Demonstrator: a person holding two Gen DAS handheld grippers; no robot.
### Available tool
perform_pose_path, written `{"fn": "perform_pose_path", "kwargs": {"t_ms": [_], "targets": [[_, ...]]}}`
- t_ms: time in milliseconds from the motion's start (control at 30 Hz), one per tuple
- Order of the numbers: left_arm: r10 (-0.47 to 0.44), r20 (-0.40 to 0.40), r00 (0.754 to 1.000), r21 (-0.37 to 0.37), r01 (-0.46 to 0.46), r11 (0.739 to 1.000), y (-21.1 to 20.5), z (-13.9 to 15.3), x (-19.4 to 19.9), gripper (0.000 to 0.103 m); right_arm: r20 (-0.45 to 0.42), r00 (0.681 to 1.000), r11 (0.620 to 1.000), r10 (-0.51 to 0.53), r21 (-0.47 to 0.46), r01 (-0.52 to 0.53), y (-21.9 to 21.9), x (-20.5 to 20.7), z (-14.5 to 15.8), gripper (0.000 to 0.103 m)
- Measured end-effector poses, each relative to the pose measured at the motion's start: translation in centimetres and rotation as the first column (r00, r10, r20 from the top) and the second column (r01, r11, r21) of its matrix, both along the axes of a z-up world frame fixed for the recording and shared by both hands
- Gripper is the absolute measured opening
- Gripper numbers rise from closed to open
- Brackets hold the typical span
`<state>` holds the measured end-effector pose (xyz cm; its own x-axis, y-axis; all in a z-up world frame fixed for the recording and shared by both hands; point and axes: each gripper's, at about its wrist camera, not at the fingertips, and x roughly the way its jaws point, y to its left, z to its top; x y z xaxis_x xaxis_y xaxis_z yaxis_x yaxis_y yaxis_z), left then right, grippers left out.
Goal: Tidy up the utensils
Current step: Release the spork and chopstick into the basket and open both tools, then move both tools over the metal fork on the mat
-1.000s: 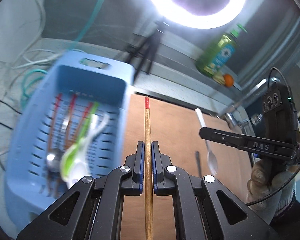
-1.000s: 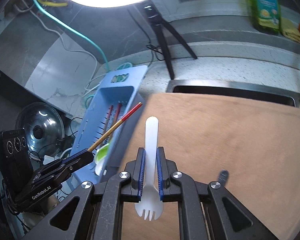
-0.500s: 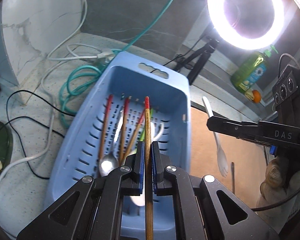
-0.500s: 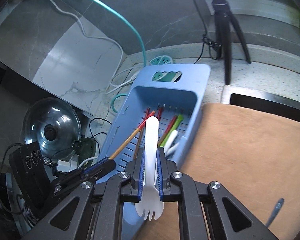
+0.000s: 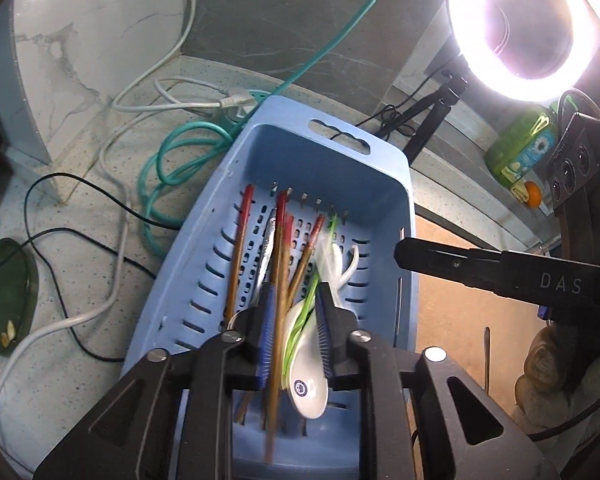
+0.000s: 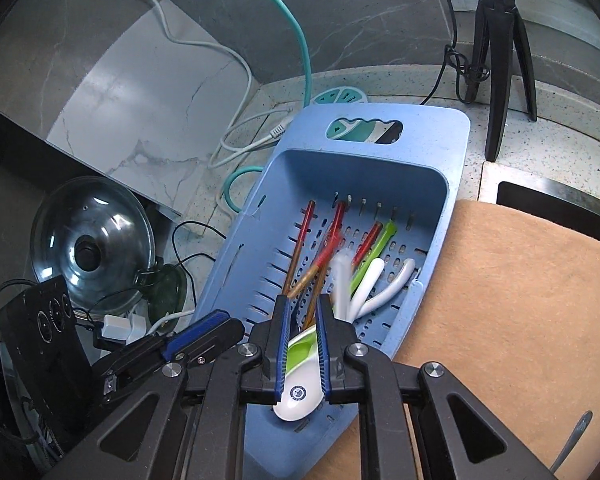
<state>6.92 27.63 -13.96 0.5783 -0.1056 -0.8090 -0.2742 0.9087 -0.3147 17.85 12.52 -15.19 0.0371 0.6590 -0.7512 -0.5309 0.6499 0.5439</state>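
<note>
A blue slotted basket [image 5: 392,168] [image 6: 456,152] holds several red-tipped chopsticks, a metal spoon, and green and white spoons. My left gripper [image 5: 294,300] hangs over its near end, jaws opening. A red-tipped wooden chopstick [image 5: 278,320] is blurred between them, leaning by the left pad and not pinched. My right gripper [image 6: 300,312] is also over the basket with its jaws opening and nothing between them. The white plastic spork [image 6: 341,276] is a blur just beyond its right fingertip, above the spoons. The left gripper's blue pad [image 6: 204,334] shows at lower left in the right wrist view.
A wooden board [image 5: 460,300] [image 6: 520,300] lies right of the basket with a metal utensil [image 6: 572,440] on it. A glass pot lid [image 6: 92,240], cables and a power strip sit left and behind. A tripod [image 6: 500,60] and sink [image 6: 556,200] stand beyond.
Both grippers swung left from over the board to over the basket. Both jaws have parted. The chopstick is slipping loose and the spork has left the right jaws.
</note>
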Motion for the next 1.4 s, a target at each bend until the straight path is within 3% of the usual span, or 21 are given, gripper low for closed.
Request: {"fn": "perform_pose_path", "kwargs": {"t_ms": [633, 700, 733, 800, 1100, 1400], "targets": [[0.026, 0.014, 1.000, -0.017, -0.026, 1.000, -2.7, 2.7, -2.2, 0.019, 0.039, 0.999, 0.999, 0.000, 0.035, -0.001, -4.8, -0.8, 2.7, 0.015], [0.017, 0.021, 1.000, -0.014, -0.017, 1.000, -3.6, 3.2, -2.4, 0.024, 0.042, 0.999, 0.999, -0.005, 0.046, 0.003, -6.0, -0.9, 3.2, 0.016], [0.013, 0.024, 1.000, -0.012, -0.013, 1.000, -4.1, 3.5, -2.6, 0.032, 0.045, 0.999, 0.999, -0.007, 0.050, 0.005, -6.6, -1.0, 3.5, 0.017], [0.012, 0.028, 1.000, -0.013, -0.011, 1.000, -5.1, 4.0, -2.9, 0.036, 0.057, 0.998, 0.999, -0.011, 0.054, 0.008, -7.9, -1.1, 4.0, 0.017], [-0.085, 0.015, 0.996, -0.025, 0.085, 0.996, -11.6, 3.4, -4.4, 0.036, 0.040, 0.999, 0.997, -0.002, 0.071, 0.000, -14.8, -1.5, 4.5, 0.024], [-0.200, -0.050, 0.978, -0.039, 0.198, 0.979, -19.8, 0.9, -5.5, 0.036, -0.004, 1.000, 1.000, -0.005, 0.008, 0.005, -21.7, -1.1, 0.8, 0.024]]}}
